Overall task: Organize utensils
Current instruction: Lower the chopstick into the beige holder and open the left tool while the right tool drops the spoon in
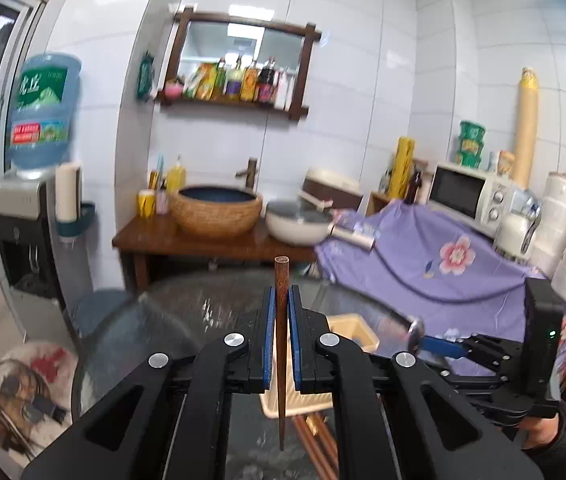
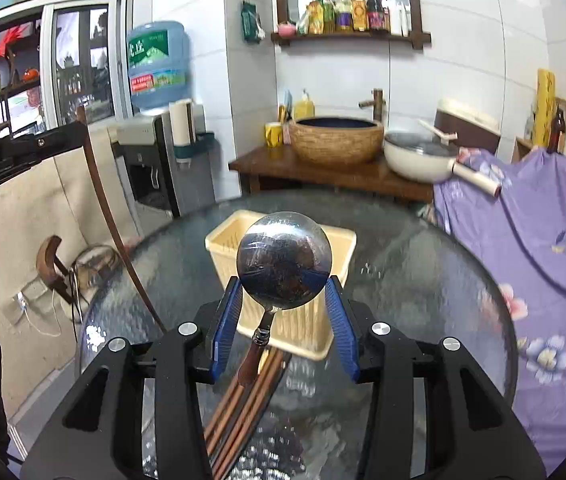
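Note:
My left gripper (image 1: 281,300) is shut on a brown wooden chopstick (image 1: 281,344) that stands upright between the blue pads, above the round glass table (image 1: 187,332). A cream slotted utensil basket (image 2: 315,248) stands on the table, also in the left wrist view (image 1: 353,330). A metal spoon (image 2: 283,266) with a brown handle sits between my right gripper's (image 2: 283,292) blue pads, which stand wide apart. I cannot tell if the spoon is gripped lower down. Several brown chopsticks (image 2: 243,400) lie on the glass below it. The right gripper with the spoon shows at right in the left wrist view (image 1: 439,344).
A purple flowered cloth (image 2: 531,240) covers furniture right of the table. Behind are a wooden stand with a woven basin (image 2: 337,140) and a white pan (image 2: 419,156). A water dispenser (image 2: 155,152) stands at left. A wooden chair back (image 2: 103,184) curves by the table's left edge.

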The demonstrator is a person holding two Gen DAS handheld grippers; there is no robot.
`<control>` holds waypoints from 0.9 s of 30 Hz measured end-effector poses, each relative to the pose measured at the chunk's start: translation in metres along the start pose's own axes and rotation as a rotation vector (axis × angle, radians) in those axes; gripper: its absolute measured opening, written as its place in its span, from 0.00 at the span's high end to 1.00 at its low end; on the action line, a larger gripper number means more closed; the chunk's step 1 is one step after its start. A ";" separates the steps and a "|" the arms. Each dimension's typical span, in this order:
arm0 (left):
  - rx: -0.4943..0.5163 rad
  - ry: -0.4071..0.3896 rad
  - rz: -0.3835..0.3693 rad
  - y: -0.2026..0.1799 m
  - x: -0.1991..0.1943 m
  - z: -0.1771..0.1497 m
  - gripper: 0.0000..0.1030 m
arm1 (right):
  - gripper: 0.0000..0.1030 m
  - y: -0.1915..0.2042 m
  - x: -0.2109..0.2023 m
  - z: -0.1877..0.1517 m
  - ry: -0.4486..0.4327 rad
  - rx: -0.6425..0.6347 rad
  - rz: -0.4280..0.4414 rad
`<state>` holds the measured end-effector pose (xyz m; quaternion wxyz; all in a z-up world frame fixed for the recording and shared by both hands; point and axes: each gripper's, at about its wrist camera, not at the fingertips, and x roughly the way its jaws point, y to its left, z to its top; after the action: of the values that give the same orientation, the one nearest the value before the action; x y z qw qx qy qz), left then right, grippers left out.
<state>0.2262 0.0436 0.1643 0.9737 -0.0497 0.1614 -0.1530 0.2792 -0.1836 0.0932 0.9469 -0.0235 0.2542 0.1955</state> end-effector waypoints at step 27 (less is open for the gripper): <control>-0.045 0.090 0.026 -0.008 0.131 0.007 0.93 | 0.58 -0.029 0.082 0.039 0.029 -0.020 -0.144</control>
<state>0.3437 -0.0051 0.1326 0.9659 -0.0623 0.2092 -0.1390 0.3743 -0.1756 0.0851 0.9544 -0.0540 0.2637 0.1290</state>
